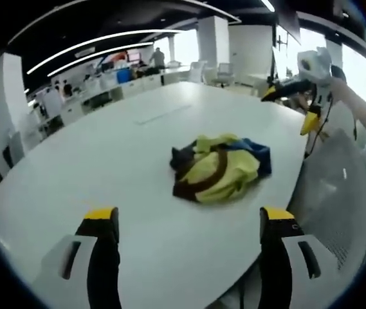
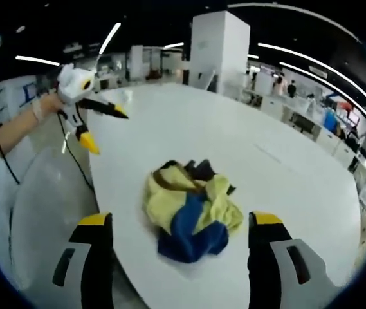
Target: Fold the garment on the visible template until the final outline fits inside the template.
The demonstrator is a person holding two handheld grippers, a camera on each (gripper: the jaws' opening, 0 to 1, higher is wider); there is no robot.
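A crumpled garment (image 1: 221, 168) in yellow, blue and brown lies in a heap on the white table (image 1: 105, 161), near its edge. My left gripper (image 1: 188, 219) stands open a short way in front of the heap, touching nothing. The right gripper (image 1: 290, 107) hangs open in a hand above the table's edge, beyond the garment. In the right gripper view the same heap (image 2: 192, 206) lies just ahead of my open right gripper (image 2: 181, 222), blue part nearest. The left gripper (image 2: 104, 127) shows open at the upper left, held by a hand.
A grey mesh chair (image 1: 337, 193) stands against the table's edge beside the garment, also seen as the chair (image 2: 47, 206). A faint long mark (image 1: 163, 114) lies on the table farther off. Office desks and people are far behind.
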